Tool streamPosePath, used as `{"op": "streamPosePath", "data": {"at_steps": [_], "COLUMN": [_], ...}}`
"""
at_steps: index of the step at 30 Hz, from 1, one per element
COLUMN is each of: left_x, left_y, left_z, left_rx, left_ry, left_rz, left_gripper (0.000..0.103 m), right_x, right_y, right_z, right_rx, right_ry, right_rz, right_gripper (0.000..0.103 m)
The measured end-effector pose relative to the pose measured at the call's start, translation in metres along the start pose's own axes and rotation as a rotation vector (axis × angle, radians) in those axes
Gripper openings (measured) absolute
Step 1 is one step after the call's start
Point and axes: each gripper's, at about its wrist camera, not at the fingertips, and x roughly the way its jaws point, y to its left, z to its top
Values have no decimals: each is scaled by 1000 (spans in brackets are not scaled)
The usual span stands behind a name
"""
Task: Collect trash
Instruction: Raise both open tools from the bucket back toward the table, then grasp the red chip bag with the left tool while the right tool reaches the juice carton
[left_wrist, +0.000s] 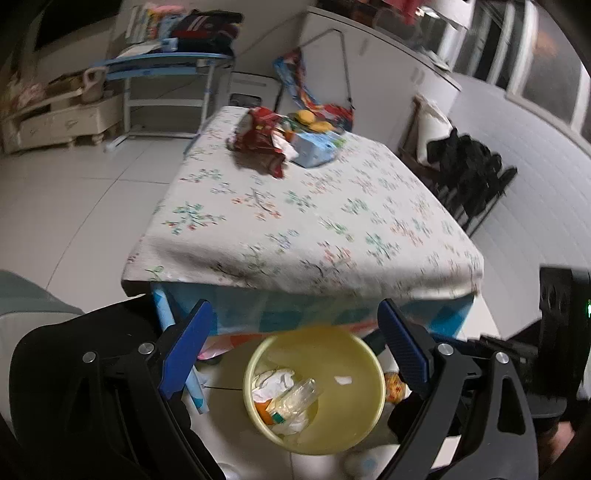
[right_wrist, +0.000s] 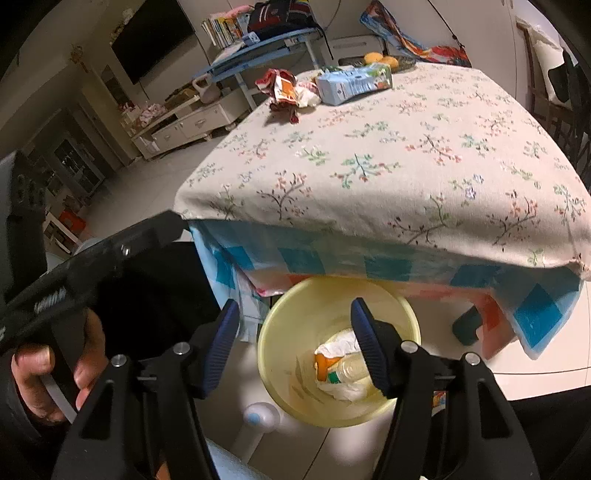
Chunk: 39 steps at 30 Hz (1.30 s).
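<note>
both grippers (left_wrist: 295, 347) (right_wrist: 295, 343) gape, seemingly empty, above bin (left_wrist: 364, 424).

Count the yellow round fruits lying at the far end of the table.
2. One fruit lies behind the blue carton, the other fruit just right of it. More may be hidden behind the carton and the red wrapper.

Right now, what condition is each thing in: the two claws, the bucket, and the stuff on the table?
Left gripper: open, holding nothing, above the bin.
Right gripper: open, holding nothing.
Yellow bin: upright on the floor, partly filled with trash.
Plastic bottle: lying in the bin.
Red wrapper: crumpled, on the table.
Blue carton: lying on its side, on the table.
</note>
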Motion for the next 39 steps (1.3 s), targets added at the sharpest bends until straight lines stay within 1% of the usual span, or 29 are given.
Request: {"op": "streamPosePath", "data": {"at_steps": [4, 7, 10, 12, 13, 16, 21, 26, 28, 29, 30, 31, 32, 34, 39], "left_x": [3, 11, 25, 38, 43, 67, 117, 157, 166, 171, 174, 176, 178, 175, 148], "left_y": [9, 14, 19, 20, 19, 18, 20, 25, 30, 34, 38, 41, 41, 46, 58], "left_z": [12, 29, 60, 86, 96, 133, 175, 194, 195, 195, 194, 194, 192, 188, 173], "left_rx": [-35, -38, -51, -67, -69, -69, -90, -99, -114, -127, -136, -137, -132, -127, -138], "left_ry": [-17, -33, -49, -68, -73, -91, -65, -20, -7, 11, 28, 40, 50, 42, 24], "left_rz": [12, 18, 20, 12, 10, 28, 80, 127, 113, 97, 75, 62, 58, 52, 10], "left_gripper": [87, 88, 88, 88, 89, 90, 90, 89, 74, 61, 44, 35, 30, 27, 25], "right_x": [-4, -5, -3, 0, 1, 6, 10, 12, 12, 13, 13, 12, 12, 12, 9], "right_y": [0, 3, 7, 10, 10, 7, -4, -10, -11, -12, -13, -13, -13, -13, -9], "right_z": [5, 8, 10, 12, 12, 14, 15, 16, 17, 18, 18, 18, 19, 21, 24], "right_rx": [-3, -18, -35, -46, -49, -39, 3, 22, 26, 29, 33, 35, 36, 35, 11], "right_ry": [-37, -57, -67, -72, -73, -67, -60, -59, -58, -58, -57, -59, -60, -68, -93], "right_rz": [-4, -14, -19, -16, -14, -4, 7, 13, 17, 19, 21, 22, 23, 21, 8], "right_gripper": [62, 63, 63, 63, 65, 66, 66, 66, 66, 66, 66, 66, 66, 66, 66]}}
